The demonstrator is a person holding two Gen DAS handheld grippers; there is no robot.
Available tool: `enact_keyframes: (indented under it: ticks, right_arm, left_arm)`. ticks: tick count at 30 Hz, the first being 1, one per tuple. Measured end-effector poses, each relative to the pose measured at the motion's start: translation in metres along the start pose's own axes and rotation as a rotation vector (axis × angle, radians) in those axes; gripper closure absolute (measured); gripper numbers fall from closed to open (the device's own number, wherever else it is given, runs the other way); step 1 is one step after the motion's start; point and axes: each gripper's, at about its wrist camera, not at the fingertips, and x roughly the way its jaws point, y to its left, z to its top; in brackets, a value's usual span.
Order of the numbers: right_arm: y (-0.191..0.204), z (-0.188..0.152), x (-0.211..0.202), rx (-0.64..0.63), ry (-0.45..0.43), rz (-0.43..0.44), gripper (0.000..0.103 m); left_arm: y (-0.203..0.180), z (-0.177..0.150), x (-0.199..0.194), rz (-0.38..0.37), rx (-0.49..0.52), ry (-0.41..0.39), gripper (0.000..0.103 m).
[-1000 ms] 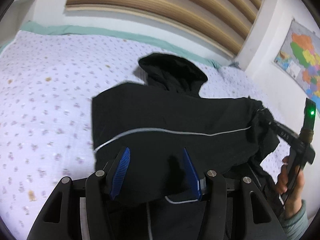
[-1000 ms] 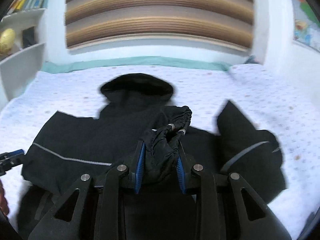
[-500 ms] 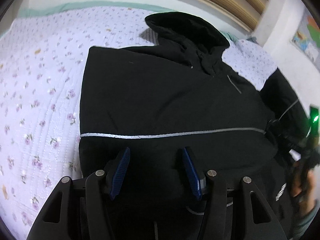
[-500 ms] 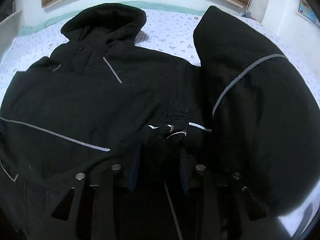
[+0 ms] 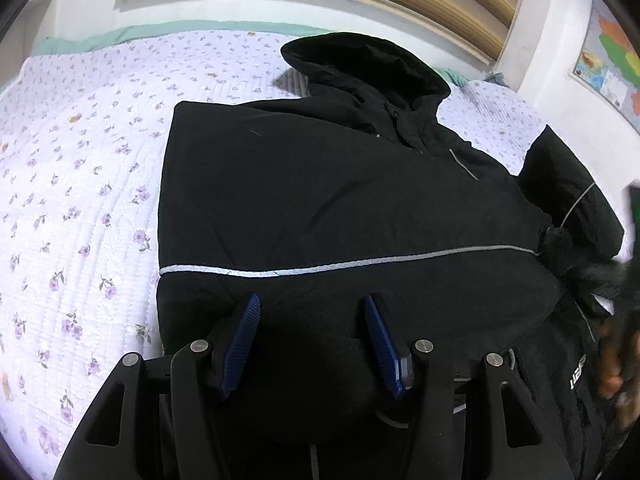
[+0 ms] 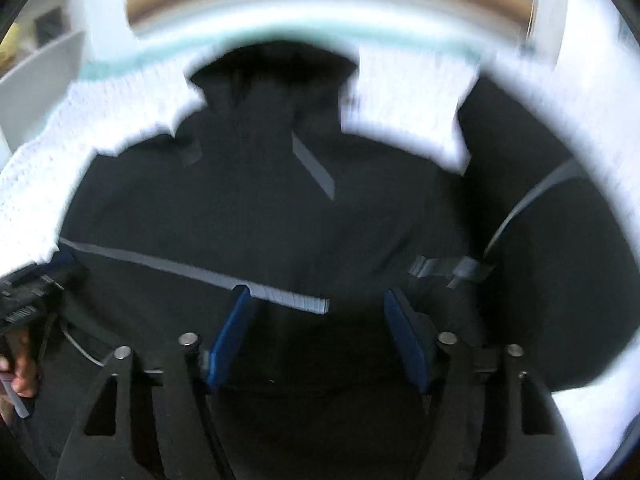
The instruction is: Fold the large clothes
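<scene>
jacket (image 5: 320,200) lies on bed (image 5: 80,200), beneath and ahead of left claw (image 5: 312,340) | hood (image 5: 360,68) at far end, ahead-right of left claw | folded sleeve (image 5: 568,200) far right of left claw | right claw (image 6: 318,336) over jacket, jaws opening, nothing gripped | wall map (image 5: 608,68) upper right

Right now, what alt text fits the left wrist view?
A black hooded jacket lies on a floral bedspread, one side folded over its front. The left gripper sits low over the near hem with jaws apart.
</scene>
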Motion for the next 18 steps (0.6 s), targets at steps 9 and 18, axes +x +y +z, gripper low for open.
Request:
enact_keyframes:
  ticks: [9, 18]
  right_arm:
    - [-0.001, -0.013, 0.0, -0.039, -0.023, -0.011, 0.033]
    - [-0.059, -0.016, -0.132, 0.037, -0.195, 0.079, 0.03]
  left_arm:
    - [-0.015, 0.006, -0.012, 0.053, 0.025, -0.006, 0.047]
    - [-0.153, 0.051, -0.059, -0.059, 0.181, -0.073, 0.047]
